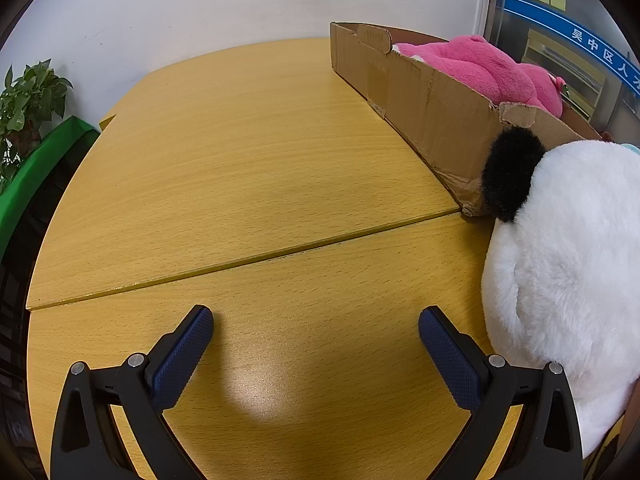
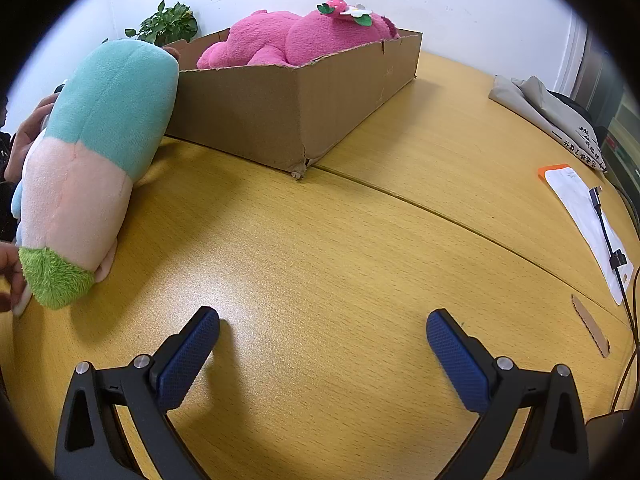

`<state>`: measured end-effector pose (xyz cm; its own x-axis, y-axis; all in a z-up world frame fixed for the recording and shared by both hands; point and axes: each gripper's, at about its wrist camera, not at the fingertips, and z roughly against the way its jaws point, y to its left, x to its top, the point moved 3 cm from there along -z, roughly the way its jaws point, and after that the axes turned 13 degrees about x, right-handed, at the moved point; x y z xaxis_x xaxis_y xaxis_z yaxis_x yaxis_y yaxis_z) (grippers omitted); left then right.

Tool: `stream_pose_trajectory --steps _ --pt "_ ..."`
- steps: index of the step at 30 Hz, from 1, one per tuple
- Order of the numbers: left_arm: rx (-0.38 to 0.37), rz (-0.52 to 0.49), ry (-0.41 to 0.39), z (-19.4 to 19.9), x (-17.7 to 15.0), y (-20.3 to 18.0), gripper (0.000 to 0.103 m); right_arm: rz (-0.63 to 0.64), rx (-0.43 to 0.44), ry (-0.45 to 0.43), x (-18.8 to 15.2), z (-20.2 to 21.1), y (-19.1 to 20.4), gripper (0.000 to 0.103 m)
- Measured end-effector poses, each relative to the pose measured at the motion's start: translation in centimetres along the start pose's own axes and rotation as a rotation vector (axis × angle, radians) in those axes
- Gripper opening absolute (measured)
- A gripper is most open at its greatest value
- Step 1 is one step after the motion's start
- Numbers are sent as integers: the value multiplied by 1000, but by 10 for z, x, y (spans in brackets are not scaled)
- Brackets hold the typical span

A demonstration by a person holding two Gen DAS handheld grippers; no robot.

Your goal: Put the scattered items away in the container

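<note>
A brown cardboard box stands on the wooden table, with a pink plush toy lying inside it. Outside the box, against its near wall, rests a big plush: white with a black ear in the left wrist view, teal, peach and green in the right wrist view. My left gripper hovers open over bare tabletop, the plush just right of its right finger. My right gripper is open too, with the plush well to its left.
A potted plant and green cloth sit at the table's far edge. A person's hand touches the plush's green end. Right of my right gripper lie folded fabric, a white paper with orange edge, a black cable and a cardboard scrap.
</note>
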<state>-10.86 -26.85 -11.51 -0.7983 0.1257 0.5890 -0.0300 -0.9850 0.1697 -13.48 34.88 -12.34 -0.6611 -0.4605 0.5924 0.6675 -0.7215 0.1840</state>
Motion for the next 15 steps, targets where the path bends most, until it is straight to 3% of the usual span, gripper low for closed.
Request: stream_pose_trajectory --steps 15 --pt "0 0 0 0 0 1 103 1 0 0 -1 0 1 103"
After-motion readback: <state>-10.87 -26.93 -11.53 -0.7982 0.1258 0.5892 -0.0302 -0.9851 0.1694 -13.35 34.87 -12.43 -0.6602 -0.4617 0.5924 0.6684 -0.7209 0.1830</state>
